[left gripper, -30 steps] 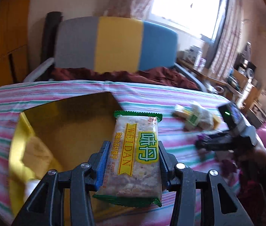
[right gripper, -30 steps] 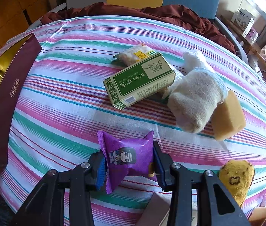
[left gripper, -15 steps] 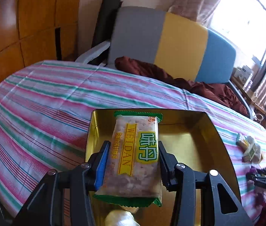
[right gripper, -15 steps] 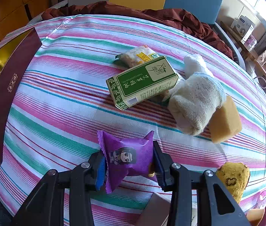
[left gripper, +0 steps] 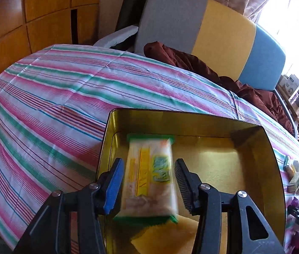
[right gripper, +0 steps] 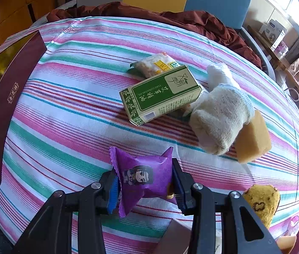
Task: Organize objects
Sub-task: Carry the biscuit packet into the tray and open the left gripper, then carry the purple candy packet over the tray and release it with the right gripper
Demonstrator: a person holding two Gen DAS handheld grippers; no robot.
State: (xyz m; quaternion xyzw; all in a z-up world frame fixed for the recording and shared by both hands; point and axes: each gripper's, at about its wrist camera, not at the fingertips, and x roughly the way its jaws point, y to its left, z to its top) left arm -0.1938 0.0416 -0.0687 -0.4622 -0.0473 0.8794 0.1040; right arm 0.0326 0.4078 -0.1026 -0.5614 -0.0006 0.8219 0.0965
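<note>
My left gripper [left gripper: 148, 185] hangs over the gold tin [left gripper: 274, 160], its fingers [left gripper: 113, 187] having just been opening; the green-edged cracker packet [left gripper: 149, 175] sits between them, blurred, and I see a slim gap on each side of it, so the pads no longer press. The packet is inside the tin's walls, above the gold floor, with a yellow wrapper [left gripper: 170, 236] lying in the tin just below it. The tin rests on the striped surface [left gripper: 54, 97], near its closer edge. Behind stand a chair [left gripper: 213, 27] in grey, yellow and blue, with a dark red cloth [left gripper: 191, 61] draped on its seat.

My right gripper [right gripper: 144, 187] holds a purple snack packet [right gripper: 143, 174], printed with a cartoon figure, its fingers [right gripper: 113, 190] narrow and pinched against both sides of the wrapper, just above the striped cloth. Farther out on the surface lies a green carton [right gripper: 162, 95], overlapping a second cracker packet [right gripper: 153, 64] behind it. A rolled white sock [right gripper: 219, 114] touches the carton's right end, and a tan sponge block [right gripper: 252, 137] leans against the sock. A yellow plush toy [right gripper: 261, 201] shows at the lower right. At the left edge of this view, the tin's maroon outer wall [right gripper: 7, 105] stands well apart from the pile.
</note>
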